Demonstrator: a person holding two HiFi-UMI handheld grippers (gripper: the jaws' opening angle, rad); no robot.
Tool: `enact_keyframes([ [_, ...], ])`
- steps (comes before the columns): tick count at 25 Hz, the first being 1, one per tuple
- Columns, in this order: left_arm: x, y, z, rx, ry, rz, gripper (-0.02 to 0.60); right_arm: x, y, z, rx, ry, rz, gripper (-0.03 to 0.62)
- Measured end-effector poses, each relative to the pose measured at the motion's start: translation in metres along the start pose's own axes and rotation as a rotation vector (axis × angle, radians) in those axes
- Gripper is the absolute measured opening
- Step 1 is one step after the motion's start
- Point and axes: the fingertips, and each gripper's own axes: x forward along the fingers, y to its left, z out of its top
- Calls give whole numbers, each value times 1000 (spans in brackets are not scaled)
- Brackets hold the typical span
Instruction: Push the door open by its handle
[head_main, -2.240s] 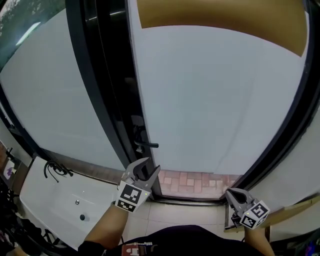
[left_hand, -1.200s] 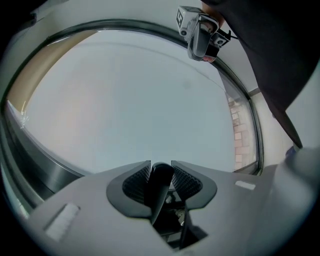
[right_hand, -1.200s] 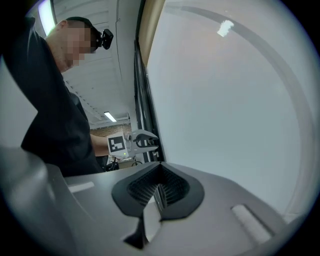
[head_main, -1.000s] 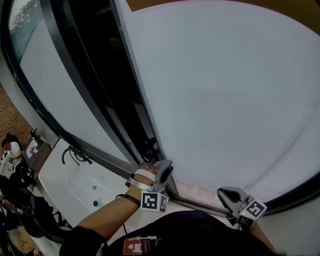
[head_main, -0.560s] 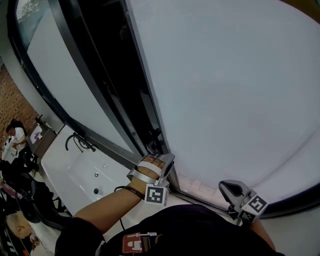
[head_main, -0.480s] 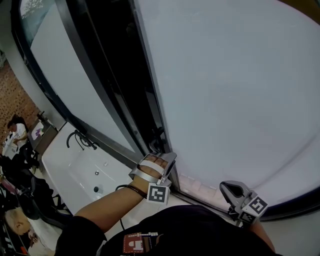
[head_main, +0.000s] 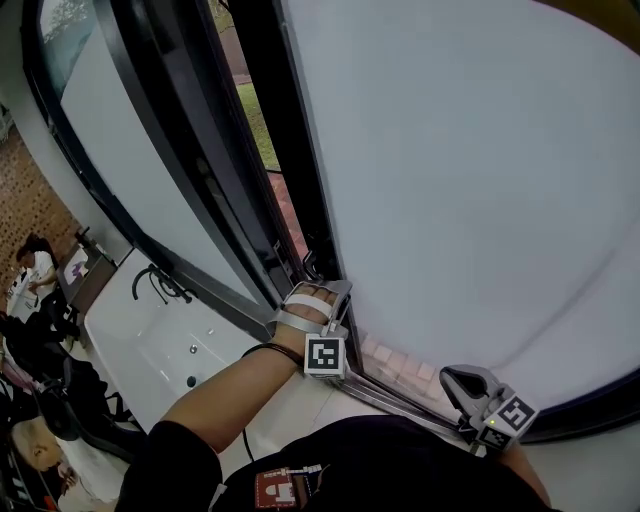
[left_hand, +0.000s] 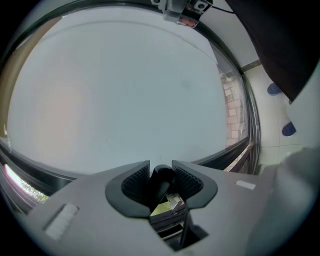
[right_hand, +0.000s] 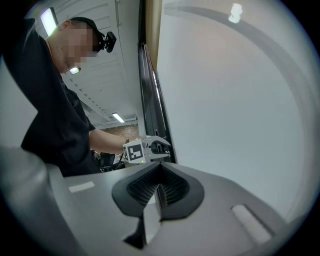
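Note:
A frosted glass door (head_main: 470, 170) in a black frame has swung a little away from the fixed pane, so a gap (head_main: 255, 115) shows grass and paving outside. My left gripper (head_main: 322, 292) is at the door's edge, on the black door handle (head_main: 308, 266). In the left gripper view the handle (left_hand: 161, 181) sits between the ribbed pads, which press on it as the jaws close; the left gripper (left_hand: 161, 172) faces the glass. My right gripper (head_main: 478, 392) hangs low at the right, shut and holding nothing, with its pads together (right_hand: 160, 187).
A white sink (head_main: 140, 350) with a black tap (head_main: 155, 283) stands left of the door. People sit at the far left (head_main: 35, 265). Brick paving (head_main: 400, 362) shows through the door's bottom. My dark sleeve and body fill the lower edge.
The door has swung outward and a gap with grass and paving has opened at its handle edge. My left gripper went forward with the handle. The right gripper stayed where it was.

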Motion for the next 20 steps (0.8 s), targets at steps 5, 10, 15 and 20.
enact_keyframes([
  [5, 50, 21, 4, 26, 79, 24, 120, -28, -25, 7, -8, 18, -11, 0],
  [10, 90, 34, -4, 86, 153, 61, 118, -40, -34, -2, -24, 46, -6, 0],
  [15, 140, 54, 10, 84, 148, 54, 118, -44, -63, 0, -27, 54, -49, 0],
  [20, 191, 82, 29, 112, 108, 55, 118, -27, -100, 9, -41, 51, -137, 0],
])
